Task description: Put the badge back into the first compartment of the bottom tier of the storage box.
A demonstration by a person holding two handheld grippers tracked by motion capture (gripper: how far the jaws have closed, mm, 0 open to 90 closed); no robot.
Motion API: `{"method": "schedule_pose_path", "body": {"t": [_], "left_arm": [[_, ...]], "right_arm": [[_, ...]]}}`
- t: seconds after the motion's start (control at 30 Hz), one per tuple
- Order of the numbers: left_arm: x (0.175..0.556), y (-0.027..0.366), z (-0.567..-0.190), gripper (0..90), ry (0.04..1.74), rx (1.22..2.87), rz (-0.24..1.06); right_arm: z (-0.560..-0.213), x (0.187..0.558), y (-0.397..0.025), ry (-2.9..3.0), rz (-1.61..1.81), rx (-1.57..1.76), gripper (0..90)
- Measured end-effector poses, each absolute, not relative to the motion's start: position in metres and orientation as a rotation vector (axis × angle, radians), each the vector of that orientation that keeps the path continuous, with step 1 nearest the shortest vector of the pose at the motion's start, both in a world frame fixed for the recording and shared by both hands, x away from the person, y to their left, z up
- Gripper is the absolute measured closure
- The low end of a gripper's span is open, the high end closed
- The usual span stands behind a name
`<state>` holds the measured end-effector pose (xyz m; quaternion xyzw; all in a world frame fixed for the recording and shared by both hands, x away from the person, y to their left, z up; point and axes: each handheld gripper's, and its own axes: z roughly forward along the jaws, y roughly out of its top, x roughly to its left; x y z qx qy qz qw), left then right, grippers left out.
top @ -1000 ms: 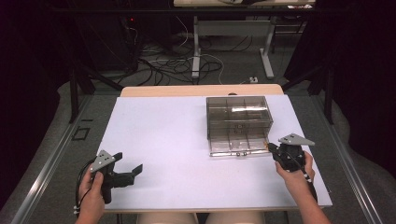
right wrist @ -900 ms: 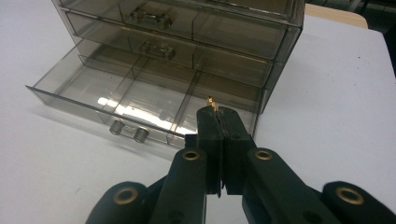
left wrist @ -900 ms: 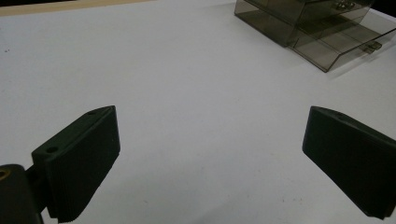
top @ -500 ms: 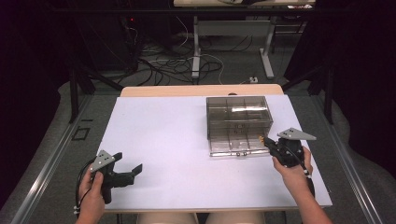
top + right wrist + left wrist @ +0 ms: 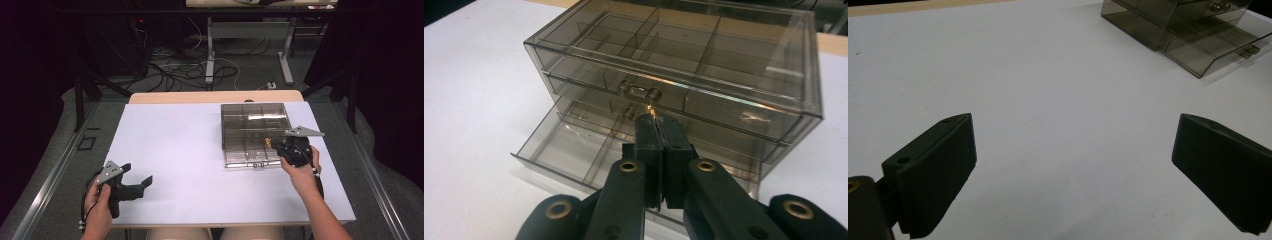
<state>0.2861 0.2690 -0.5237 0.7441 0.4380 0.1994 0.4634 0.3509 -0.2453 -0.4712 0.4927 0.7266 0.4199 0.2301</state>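
A smoky clear plastic drawer box (image 5: 255,125) stands on the white table (image 5: 185,145) at the right. Its bottom drawer (image 5: 569,145) is pulled out toward me, and its divided compartments look empty. My right gripper (image 5: 657,122) hangs over that drawer's right part, shut on a small gold-coloured piece (image 5: 651,110) that pokes out past the tips. From above, the right gripper (image 5: 278,146) is at the box's front right corner. My left gripper (image 5: 137,173) rests near the table's front left, open and holding nothing. Along the left gripper (image 5: 1075,132), the box (image 5: 1193,30) lies far off.
The table's wooden back edge (image 5: 215,96) runs behind the box. Beyond it, cables (image 5: 185,65) and desk legs (image 5: 210,50) stand on the dark floor. A metal rail (image 5: 55,170) runs along the left side of the table.
My right gripper has moved left and forward from beside the box to over its open drawer, staying shut. The left gripper has not moved.
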Motion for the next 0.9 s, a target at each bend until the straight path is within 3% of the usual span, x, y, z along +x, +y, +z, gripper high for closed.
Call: {"method": "schedule_pose_path", "body": {"t": [0.43, 0.9], "left_arm": [[0.287, 0.269, -0.524, 4.1, 1.073, 1.839, 0.495], [0.287, 0.269, -0.524, 4.1, 1.069, 1.844, 0.5]], "right_arm": [[-0.481, 0.364, -0.233, 2.028, 1.194, 1.375, 88.6], [-0.475, 0.366, -0.193, 2.11, 1.254, 1.274, 88.6]]}}
